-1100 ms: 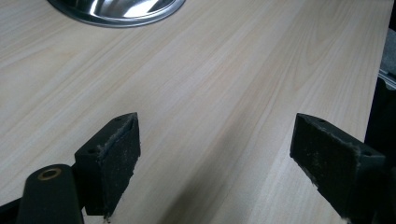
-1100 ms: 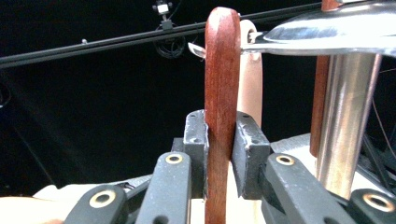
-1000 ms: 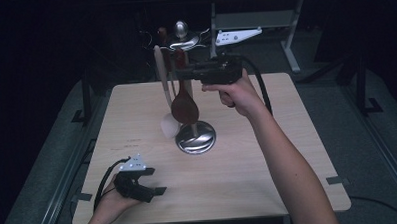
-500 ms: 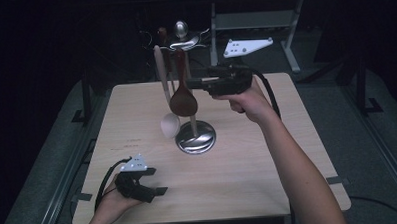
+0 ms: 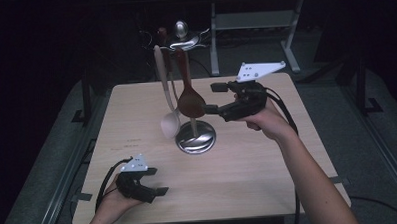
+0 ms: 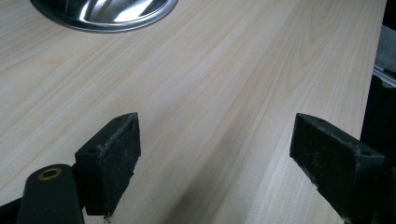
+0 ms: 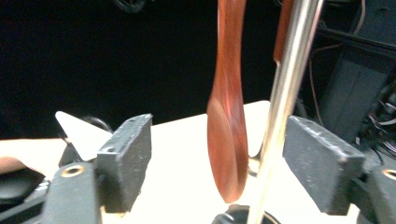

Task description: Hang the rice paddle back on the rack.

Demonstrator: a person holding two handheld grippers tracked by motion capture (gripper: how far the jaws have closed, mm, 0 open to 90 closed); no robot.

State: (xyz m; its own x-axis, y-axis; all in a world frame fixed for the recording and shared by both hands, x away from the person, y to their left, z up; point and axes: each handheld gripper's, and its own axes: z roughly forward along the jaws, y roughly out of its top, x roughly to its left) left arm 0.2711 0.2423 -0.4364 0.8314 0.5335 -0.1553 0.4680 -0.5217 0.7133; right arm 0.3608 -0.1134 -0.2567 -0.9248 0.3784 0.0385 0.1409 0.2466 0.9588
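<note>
No readable text, label, brand, number or sign appears anywhere.

A stand (image 5: 195,137) sits mid-table (image 5: 268,174); two spoons (image 5: 190,100) hang on it, left gripper (image 5: 156,186) near-left, right gripper (image 5: 211,98) right.

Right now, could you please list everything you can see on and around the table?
Table: one, light wood, centre.
Utensil stand: one, shiny steel, round base mid-table, upright pole.
Dark spoon: one, reddish-brown wood, hanging from stand.
Pale spoon: one, cream, hanging left of the dark one.
Left gripper: black, open, low over the table's near-left.
Right gripper: black, open, raised, jaws either side of the dark spoon and pole.
</note>
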